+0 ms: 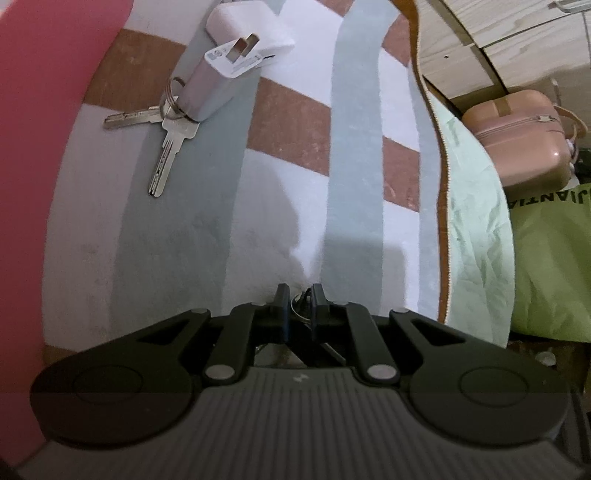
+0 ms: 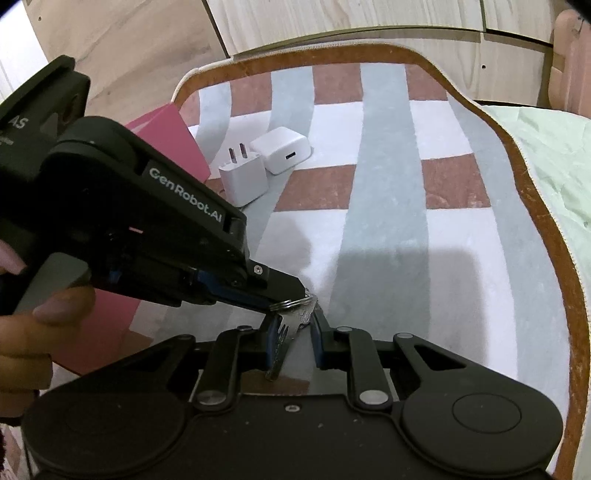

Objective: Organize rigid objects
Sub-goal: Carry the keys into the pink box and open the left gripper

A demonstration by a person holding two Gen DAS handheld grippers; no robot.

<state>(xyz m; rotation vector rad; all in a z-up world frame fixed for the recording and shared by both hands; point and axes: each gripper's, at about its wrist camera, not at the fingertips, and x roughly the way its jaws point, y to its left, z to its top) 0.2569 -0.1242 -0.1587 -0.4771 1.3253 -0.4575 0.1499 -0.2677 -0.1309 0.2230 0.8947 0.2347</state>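
At nine o'clock in the right wrist view, a person's hand (image 2: 33, 325) is gripping the handle of the left gripper (image 2: 301, 295), which is reaching in toward the middle. Its jaws are pinched fully together on the key ring (image 2: 288, 305) of a bunch of keys (image 2: 291, 325). Behind it, toward ten o'clock, a pink box (image 2: 173, 136) is standing on the mat. At about eleven o'clock two white chargers are sitting side by side: one charger (image 2: 244, 181) with its prongs pointing up, and a second charger (image 2: 281, 149) just beside it at its one o'clock.

The surface is a striped mat (image 2: 388, 206) in grey-blue, white and rust-brown blocks with a brown piped edge, lying over a pale green cloth (image 2: 554, 162) at three o'clock. Pale wooden cabinet fronts (image 2: 332, 22) are running along twelve o'clock.

At six o'clock the right gripper (image 2: 295, 332) is sitting with its jaws narrowly open; the hanging keys are dangling between them, the blade lying against the left pad, while a gap is showing to the right pad.

In the left wrist view another pair of keys (image 1: 162, 147) is lying at ten o'clock against the near charger. Beyond the mat at two o'clock, a pink hard case (image 1: 524, 136) is resting above a green bag (image 1: 554, 258).
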